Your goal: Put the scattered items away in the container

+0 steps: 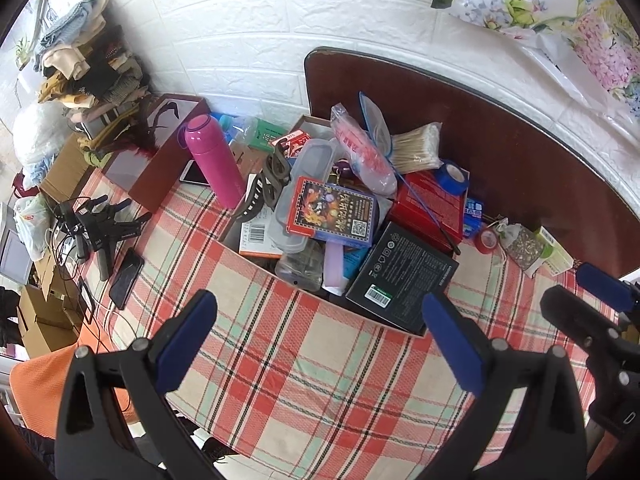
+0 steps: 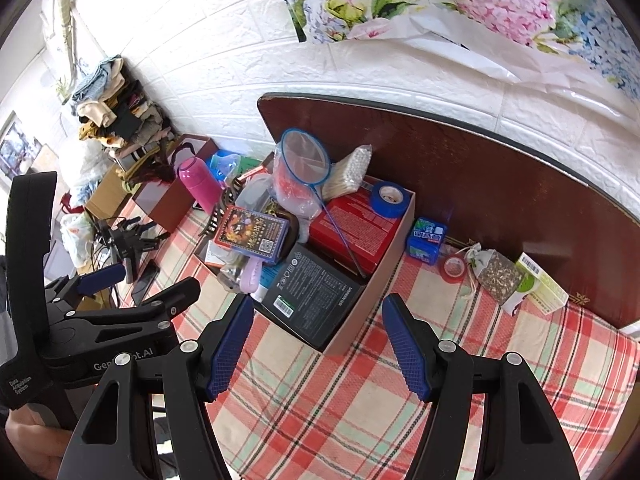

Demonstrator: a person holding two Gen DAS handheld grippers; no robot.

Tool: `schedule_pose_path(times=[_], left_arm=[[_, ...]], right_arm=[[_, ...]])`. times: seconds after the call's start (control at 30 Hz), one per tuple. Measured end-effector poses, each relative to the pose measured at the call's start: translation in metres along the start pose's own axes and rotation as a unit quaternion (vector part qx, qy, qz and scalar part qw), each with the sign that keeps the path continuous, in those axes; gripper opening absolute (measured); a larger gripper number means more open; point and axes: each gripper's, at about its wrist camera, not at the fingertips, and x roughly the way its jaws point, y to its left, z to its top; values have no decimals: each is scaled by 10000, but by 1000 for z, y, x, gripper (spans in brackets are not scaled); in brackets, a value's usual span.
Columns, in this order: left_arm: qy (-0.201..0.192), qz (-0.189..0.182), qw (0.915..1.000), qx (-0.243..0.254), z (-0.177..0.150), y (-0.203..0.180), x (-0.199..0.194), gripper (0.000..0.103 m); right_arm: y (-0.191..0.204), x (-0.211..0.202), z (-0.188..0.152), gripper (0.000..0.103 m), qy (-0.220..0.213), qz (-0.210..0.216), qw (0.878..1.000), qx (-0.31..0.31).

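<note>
Both grippers, left gripper [image 1: 320, 338] and right gripper [image 2: 318, 344], hang wide open and empty over the plaid cloth [image 2: 320, 400]; just beyond their fingertips sits the cardboard box [image 2: 372, 300], heaped full, red tape roll [image 2: 454, 267] lying outside to its right.

Bare plaid tabletop [image 2: 340, 412] is left free at 6 o'clock; the crammed box [image 2: 372, 300] blocks 12, headboard [image 2: 500, 184] walls off 2.
</note>
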Motion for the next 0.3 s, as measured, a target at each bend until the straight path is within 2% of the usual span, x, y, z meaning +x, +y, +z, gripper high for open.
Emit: schedule_pose_path(times=[0.3], left_arm=[[-116, -116, 9998, 58, 6, -3, -10, 103]], right_arm=[[6, -1, 9, 68, -6, -120, 9999, -73]])
